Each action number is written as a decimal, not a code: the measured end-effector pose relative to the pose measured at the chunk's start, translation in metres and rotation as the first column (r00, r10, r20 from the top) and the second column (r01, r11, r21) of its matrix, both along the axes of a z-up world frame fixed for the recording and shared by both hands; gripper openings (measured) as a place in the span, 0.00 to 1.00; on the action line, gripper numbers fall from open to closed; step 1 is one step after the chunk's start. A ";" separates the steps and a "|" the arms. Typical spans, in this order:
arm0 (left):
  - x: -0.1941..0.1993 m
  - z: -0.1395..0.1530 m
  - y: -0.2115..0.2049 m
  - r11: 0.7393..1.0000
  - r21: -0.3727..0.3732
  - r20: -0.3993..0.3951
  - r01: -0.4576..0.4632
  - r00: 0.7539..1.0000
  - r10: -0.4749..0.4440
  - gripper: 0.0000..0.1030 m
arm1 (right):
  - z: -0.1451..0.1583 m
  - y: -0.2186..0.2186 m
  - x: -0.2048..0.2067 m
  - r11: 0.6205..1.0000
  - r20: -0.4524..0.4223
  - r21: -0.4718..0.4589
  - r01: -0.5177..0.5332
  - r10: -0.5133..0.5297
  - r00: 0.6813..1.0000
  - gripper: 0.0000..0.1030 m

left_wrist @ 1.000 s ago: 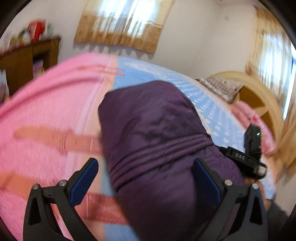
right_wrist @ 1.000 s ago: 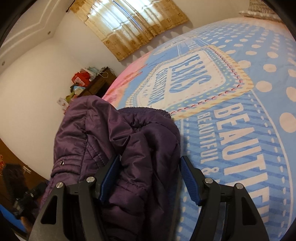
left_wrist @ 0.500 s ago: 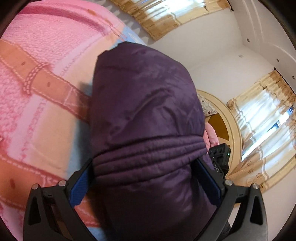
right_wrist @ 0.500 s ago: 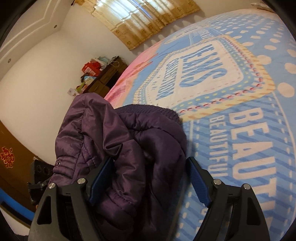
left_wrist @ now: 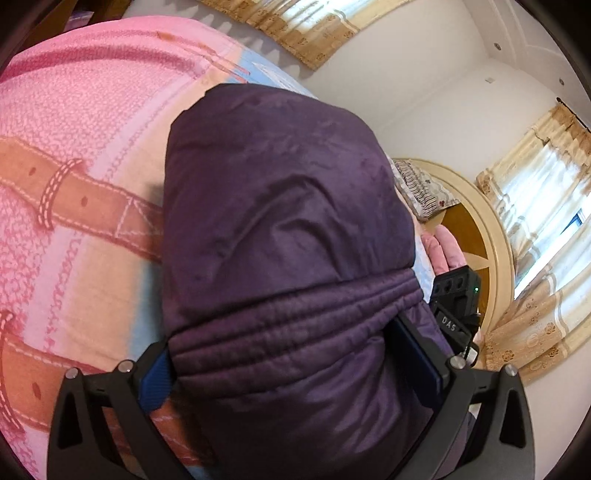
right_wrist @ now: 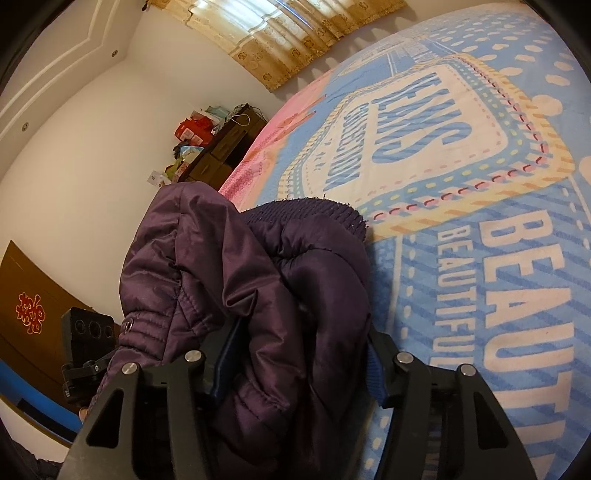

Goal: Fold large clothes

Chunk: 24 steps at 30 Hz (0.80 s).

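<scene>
A purple padded jacket (left_wrist: 280,221) lies bunched on the bed cover (left_wrist: 74,192). In the left wrist view its ribbed hem fills the gap of my left gripper (left_wrist: 288,363), whose jaws stand wide on either side of the cloth. In the right wrist view a thick fold of the jacket (right_wrist: 258,280) sits between the blue pads of my right gripper (right_wrist: 299,363). Its jaws are closing and both pads press into the fabric. The blue and white printed cover (right_wrist: 480,184) spreads out to the right of it.
A round wooden headboard (left_wrist: 484,229) and a patterned pillow (left_wrist: 424,188) lie beyond the jacket. A dark dresser (right_wrist: 221,155) piled with items stands by the far wall, under curtains (right_wrist: 288,33). The other gripper's black body (right_wrist: 86,332) shows at the left.
My left gripper has rolled and dropped closer, so the jacket hem now fills its wide jaws. The right jaws widened, then narrowed onto the fold of the jacket.
</scene>
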<state>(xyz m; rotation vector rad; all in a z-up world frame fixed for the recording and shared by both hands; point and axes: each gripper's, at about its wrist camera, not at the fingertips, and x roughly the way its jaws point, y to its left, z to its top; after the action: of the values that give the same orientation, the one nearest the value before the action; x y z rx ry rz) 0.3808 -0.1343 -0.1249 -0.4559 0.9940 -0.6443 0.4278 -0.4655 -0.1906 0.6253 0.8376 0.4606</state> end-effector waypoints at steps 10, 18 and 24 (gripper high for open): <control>-0.022 0.028 -0.010 0.996 0.092 0.110 0.009 0.994 -0.019 0.90 | 0.015 0.005 -0.035 0.999 0.071 0.032 -0.002 -0.001 0.997 0.38; -0.052 0.066 -0.013 0.979 0.202 0.230 -0.017 0.973 -0.030 0.89 | 0.022 0.032 -0.060 0.993 0.105 0.108 -0.040 0.028 0.994 0.35; -0.066 0.080 0.008 0.972 0.226 0.273 -0.070 0.962 0.006 0.89 | 0.042 0.074 -0.069 0.988 0.153 0.108 -0.114 0.097 0.983 0.33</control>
<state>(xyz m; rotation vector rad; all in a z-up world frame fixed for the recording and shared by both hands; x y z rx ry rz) 0.3152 -0.1265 -0.0448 -0.1721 0.7858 -0.5300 0.3592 -0.3912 -0.1487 0.6479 0.7085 0.6486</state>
